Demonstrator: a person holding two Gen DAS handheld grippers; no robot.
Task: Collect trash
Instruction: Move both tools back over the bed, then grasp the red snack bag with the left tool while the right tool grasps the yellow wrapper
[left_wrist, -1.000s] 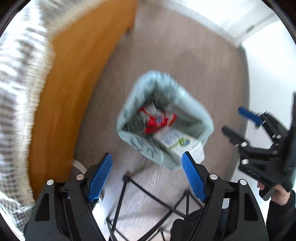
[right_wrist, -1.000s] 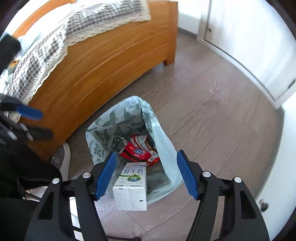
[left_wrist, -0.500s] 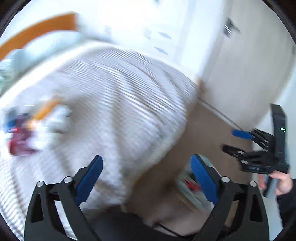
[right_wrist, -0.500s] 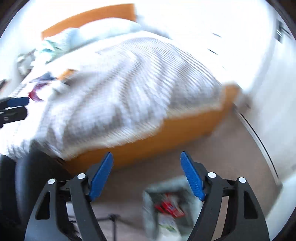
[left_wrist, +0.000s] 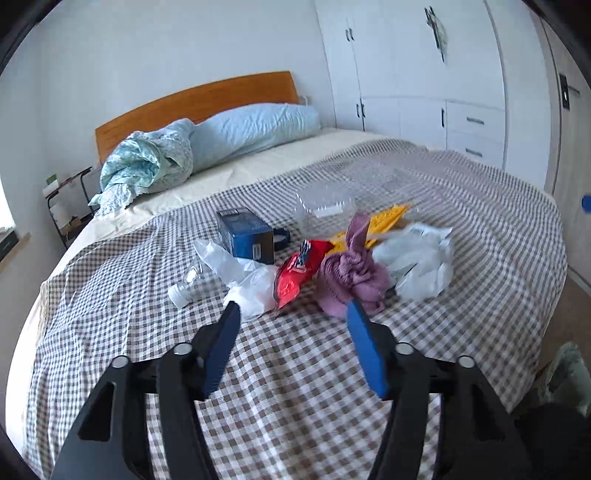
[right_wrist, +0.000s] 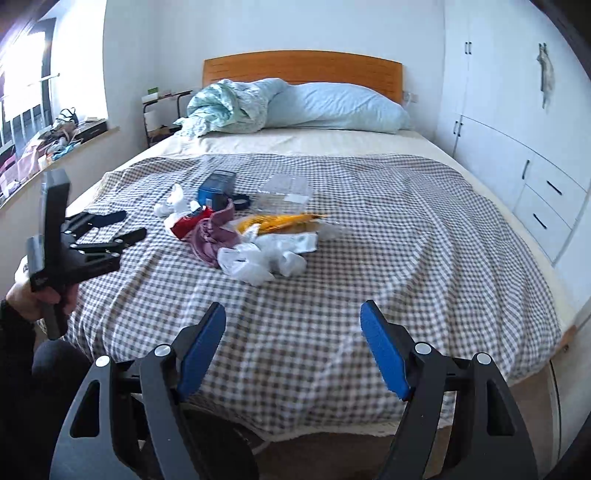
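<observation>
A heap of trash lies on the checked bedspread (left_wrist: 480, 229): a red snack wrapper (left_wrist: 297, 271), a white plastic bag (left_wrist: 421, 258), a blue box (left_wrist: 245, 236), a clear plastic container (left_wrist: 325, 210), a yellow packet (left_wrist: 384, 218), a small clear bottle (left_wrist: 186, 286) and a purple cloth (left_wrist: 349, 275). My left gripper (left_wrist: 291, 314) is open and empty, just short of the wrapper and cloth; it also shows in the right wrist view (right_wrist: 122, 227). My right gripper (right_wrist: 293, 310) is open and empty above the bed's near edge, well short of the white bag (right_wrist: 264, 258).
The patterned trash bag's rim (left_wrist: 569, 365) shows on the floor at the bed's right. Pillows (right_wrist: 332, 107) and a crumpled quilt (right_wrist: 225, 107) lie by the wooden headboard (right_wrist: 303, 66). White wardrobes (right_wrist: 517, 129) line the right wall. A side table (right_wrist: 162, 110) stands left of the bed.
Both grippers have swung up from the trash bag on the floor to face the bed. Both stay open and empty.
</observation>
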